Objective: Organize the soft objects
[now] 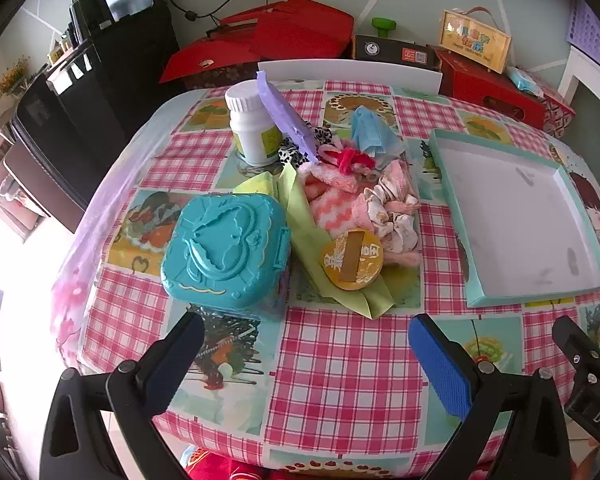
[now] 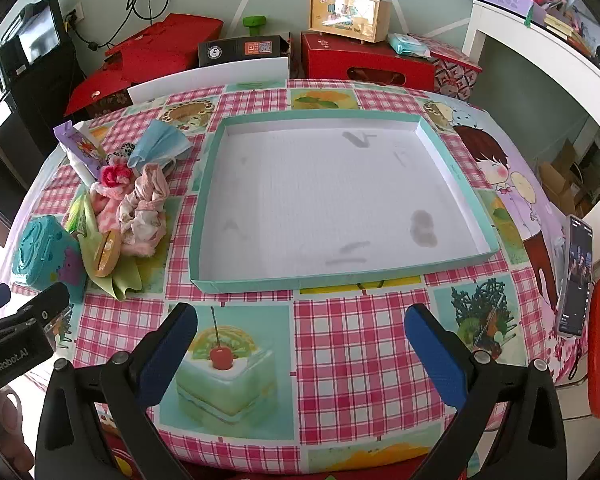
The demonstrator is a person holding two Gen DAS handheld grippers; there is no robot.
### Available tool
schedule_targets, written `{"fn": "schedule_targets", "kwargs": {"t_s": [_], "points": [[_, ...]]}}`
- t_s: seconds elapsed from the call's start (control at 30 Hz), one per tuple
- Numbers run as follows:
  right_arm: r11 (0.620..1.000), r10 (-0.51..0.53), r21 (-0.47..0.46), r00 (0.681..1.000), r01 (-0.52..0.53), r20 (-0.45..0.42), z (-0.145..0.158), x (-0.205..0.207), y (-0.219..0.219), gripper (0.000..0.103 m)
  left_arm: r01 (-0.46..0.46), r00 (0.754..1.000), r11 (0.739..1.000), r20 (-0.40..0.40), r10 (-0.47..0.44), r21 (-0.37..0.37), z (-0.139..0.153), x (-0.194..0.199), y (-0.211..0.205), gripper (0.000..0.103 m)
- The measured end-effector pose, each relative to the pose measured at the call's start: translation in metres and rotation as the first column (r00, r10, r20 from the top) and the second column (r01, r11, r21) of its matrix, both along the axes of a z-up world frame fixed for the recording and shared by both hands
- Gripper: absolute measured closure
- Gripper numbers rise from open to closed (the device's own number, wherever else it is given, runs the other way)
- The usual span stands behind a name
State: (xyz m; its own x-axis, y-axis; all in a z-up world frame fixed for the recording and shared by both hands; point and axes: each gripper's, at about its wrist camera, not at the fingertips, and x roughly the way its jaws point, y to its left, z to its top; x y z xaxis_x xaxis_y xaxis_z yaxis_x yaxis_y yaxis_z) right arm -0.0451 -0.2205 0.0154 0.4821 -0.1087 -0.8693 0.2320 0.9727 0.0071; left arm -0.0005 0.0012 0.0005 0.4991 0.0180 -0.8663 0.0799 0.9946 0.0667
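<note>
Both grippers hang over the near side of the bench [image 2: 340, 344], above a broad run of bare checked cloth between the fingers and the clutter. The left gripper [image 1: 306, 356] has its fingers spread wide, holding nothing and touching nothing; the right gripper [image 2: 300, 344] is likewise wide apart and empty. Straight ahead of the right gripper lies the shallow teal-rimmed tray [image 2: 456, 168], its white floor bare but for a few grey smudges, its near rim just beyond the fingertips. In the left wrist view that tray [image 1: 448, 184] sits off to the right, near the bench edge. The pile of soft things [image 1: 364, 200], pink and white fabrics and scrunchies, lies ahead of the left gripper, well apart from its fingers, and just beside the tray's left rim; from the right wrist the pile [image 2: 140, 204] is to the far left. A blue face mask [image 1: 370, 130] rests at the back of the heap. Crowding the pile are a teal plastic case [image 1: 224, 248] on its left, a round yellow tin [image 1: 352, 260] on green paper [image 1: 312, 240] at its front, and a white bottle [image 1: 254, 124] with a purple packet [image 1: 284, 116] leaning on it behind. A phone [image 2: 576, 276] stands at the bench's right edge.
</note>
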Motion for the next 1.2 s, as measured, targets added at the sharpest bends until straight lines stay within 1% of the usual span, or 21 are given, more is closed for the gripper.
{"fn": "schedule_targets", "kwargs": {"t_s": [0.67,1.2], "points": [[1.0,0.001,-0.001,1.0,-0.001,0.0,0.0007,0.0017,-0.0006,0.0,0.004,1.0,1.0,0.016,-0.004,-0.01,0.0075,0.0006,0.0001,0.0],[1.0,0.002,-0.001,1.0,-0.002,0.0,-0.0003,0.0031,-0.0001,0.0,0.003,1.0,1.0,0.015,-0.003,-0.01,0.0079,0.0011,0.0005,0.0]]}}
